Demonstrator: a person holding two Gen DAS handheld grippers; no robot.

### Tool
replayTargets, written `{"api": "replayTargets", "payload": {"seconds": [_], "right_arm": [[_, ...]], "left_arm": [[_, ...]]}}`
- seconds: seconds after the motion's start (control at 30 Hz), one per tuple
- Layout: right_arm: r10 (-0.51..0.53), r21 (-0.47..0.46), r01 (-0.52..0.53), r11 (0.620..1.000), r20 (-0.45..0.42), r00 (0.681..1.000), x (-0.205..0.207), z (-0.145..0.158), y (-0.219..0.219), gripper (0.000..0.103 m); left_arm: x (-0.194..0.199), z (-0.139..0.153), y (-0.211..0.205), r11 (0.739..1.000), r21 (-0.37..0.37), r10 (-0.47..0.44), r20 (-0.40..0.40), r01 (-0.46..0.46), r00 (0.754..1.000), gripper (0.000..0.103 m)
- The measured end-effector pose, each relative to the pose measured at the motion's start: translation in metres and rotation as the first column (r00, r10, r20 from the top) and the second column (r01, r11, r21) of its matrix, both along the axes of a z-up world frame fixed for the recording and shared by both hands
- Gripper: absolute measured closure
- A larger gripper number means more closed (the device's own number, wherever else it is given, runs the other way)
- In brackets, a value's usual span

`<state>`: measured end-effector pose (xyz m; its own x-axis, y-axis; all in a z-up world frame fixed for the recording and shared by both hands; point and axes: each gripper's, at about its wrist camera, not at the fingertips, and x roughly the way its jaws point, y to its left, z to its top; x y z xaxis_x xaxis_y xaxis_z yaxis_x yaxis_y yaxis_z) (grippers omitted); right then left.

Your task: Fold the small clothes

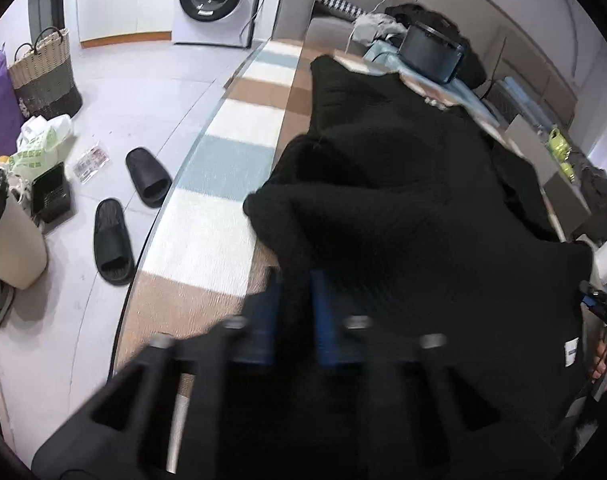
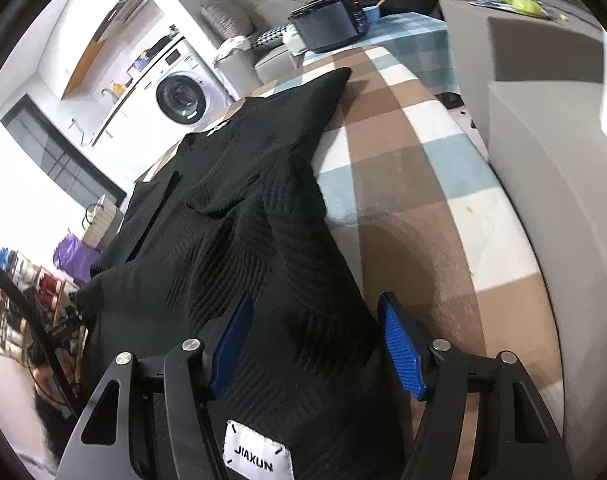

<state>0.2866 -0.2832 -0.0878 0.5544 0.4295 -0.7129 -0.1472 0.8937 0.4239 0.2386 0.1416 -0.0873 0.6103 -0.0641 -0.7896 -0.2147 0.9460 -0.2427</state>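
Note:
A black ribbed knit garment [image 1: 403, 184] lies rumpled on the checked cloth of the table [image 1: 223, 184]. My left gripper [image 1: 295, 292] is shut on a fold of its near edge, the blue pads close together with black cloth between them. In the right wrist view the same garment [image 2: 239, 216] stretches away from me, its white JIAXUN label [image 2: 257, 456] at the near hem. My right gripper [image 2: 315, 320] is open, its blue pads [image 2: 399, 344] spread to either side of the hem, which lies between them.
A black cooker [image 1: 431, 52] stands on the far end of the table, also in the right wrist view [image 2: 335, 24]. Black slippers [image 1: 147, 176], a woven basket [image 1: 43, 72] and a washing machine [image 1: 215, 0] are on the floor to the left. A grey sofa [image 2: 551, 128] lies right.

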Motion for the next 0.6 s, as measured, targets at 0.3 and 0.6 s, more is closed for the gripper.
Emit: {"api": "replayTargets", "payload": {"seconds": [0.3,0.6], "right_arm": [[-0.007,0.075,-0.004,0.997,0.146,0.989,-0.033,0.019,-0.003,0.097],[-0.040,0.216,-0.050,0.975,0.394,0.918,-0.115,0.058,-0.024,0.098]], "left_arm": [[-0.040,0.041,0.003,1.000,-0.006,-0.011,0.169,0.012,0.986,0.101],[-0.105,0.079,0.003,0.998,-0.051,-0.004,0.298,0.020,0.955,0.101]]}}
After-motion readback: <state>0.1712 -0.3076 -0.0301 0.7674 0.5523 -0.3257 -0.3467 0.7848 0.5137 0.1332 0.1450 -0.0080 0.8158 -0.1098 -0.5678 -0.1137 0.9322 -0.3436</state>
